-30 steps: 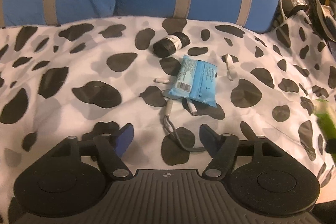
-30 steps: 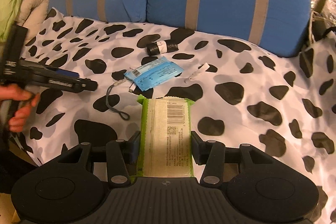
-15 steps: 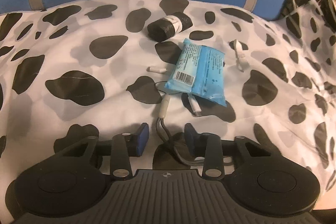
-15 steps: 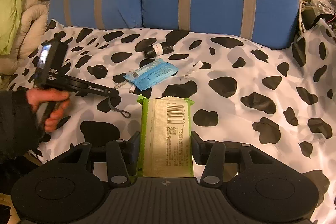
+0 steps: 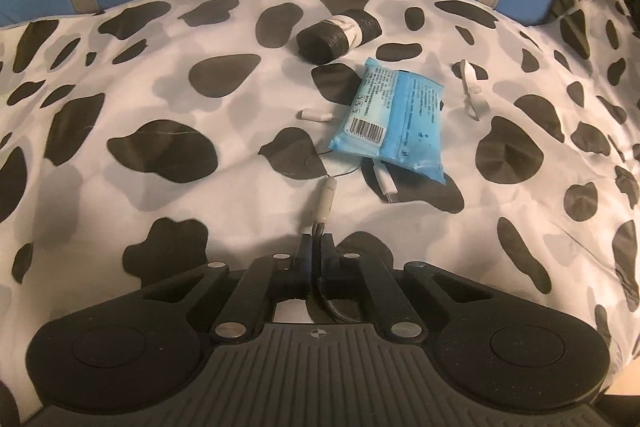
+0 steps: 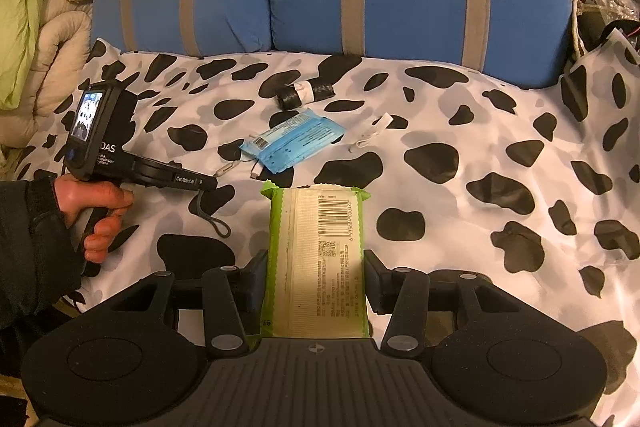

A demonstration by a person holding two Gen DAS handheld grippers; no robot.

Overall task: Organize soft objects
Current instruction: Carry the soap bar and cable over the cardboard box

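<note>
On the spotted cover point(image 5: 160, 99), the left gripper point(image 5: 316, 247) is clamped on a grey cord point(image 5: 325, 205), just closed; the right gripper point(image 6: 316, 267) clasps a green pack point(image 6: 318, 251). Lifting may drag the blue pack point(image 5: 394, 119), since the cord's thin loop runs under it.

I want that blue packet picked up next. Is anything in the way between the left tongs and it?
Nothing blocks the path, but the left tongs are shut on a grey cord whose far end runs under the blue packet.
</note>
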